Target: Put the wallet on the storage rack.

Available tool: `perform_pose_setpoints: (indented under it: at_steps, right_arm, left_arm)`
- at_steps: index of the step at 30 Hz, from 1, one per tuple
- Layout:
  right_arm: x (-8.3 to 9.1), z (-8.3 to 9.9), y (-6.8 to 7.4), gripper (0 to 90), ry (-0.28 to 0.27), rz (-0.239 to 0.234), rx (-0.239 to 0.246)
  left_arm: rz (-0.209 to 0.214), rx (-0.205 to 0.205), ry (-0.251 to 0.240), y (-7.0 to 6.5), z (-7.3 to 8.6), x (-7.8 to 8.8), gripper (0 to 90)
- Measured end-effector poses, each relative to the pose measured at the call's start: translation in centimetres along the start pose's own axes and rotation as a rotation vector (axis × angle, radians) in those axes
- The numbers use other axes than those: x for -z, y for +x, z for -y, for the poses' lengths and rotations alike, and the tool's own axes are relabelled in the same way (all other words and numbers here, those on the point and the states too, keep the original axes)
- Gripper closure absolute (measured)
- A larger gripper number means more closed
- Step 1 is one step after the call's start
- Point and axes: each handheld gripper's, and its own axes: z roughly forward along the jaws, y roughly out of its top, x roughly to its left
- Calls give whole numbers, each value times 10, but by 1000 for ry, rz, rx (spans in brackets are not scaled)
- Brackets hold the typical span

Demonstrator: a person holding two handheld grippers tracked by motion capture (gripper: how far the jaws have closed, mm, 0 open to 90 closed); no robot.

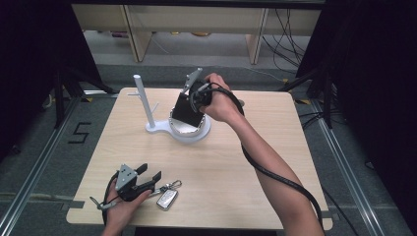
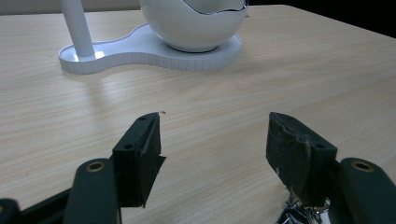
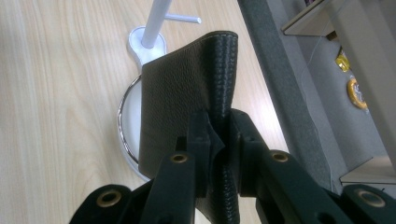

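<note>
Two grippers: right gripper [image 3: 219, 135], at twelve o'clock, pinches a black wallet [image 3: 187, 102] above the white bowl [image 1: 191, 132]; left gripper [image 2: 215, 140], at seven o'clock, fingers spread, empty.

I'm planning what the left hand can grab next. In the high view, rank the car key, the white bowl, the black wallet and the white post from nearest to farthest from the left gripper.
1. Car key: right beside the left gripper, near table edge.
2. White bowl: mid-table, on the stand's base.
3. Black wallet: held over the bowl by the right gripper; too close to call against the white post, left of the bowl.
</note>
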Motion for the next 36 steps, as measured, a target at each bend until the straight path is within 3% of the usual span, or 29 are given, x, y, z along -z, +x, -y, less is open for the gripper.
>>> perform_pose_setpoints:
  at_steps: [3, 7, 8, 12, 15, 16, 36]
  right_arm:
    - [-3, 0, -1, 807, 3, -4, -13]
    - [-7, -1, -4, 806, -1, 1, 9]
    - [-7, -2, -3, 807, 6, -2, -17]
    - [-12, -2, -4, 806, 3, -2, 2]
    - [-16, 0, -4, 806, 9, -5, -23]
    - [-17, 0, -5, 806, 7, -5, -5]
    - [-39, 2, -4, 797, 31, -26, -8]
  left_arm:
    - [1, 3, -1, 0, 0, 0, 353]
    - [-1, 4, 0, 0, 0, 0, 353]
    - [-1, 3, 1, 0, 0, 0, 353]
    - [-1, 2, 2, 0, 0, 0, 353]
    - [-1, 4, 1, 0, 0, 0, 353]
    - [-1, 4, 2, 0, 0, 0, 353]
    - [1, 4, 0, 0, 0, 0, 353]
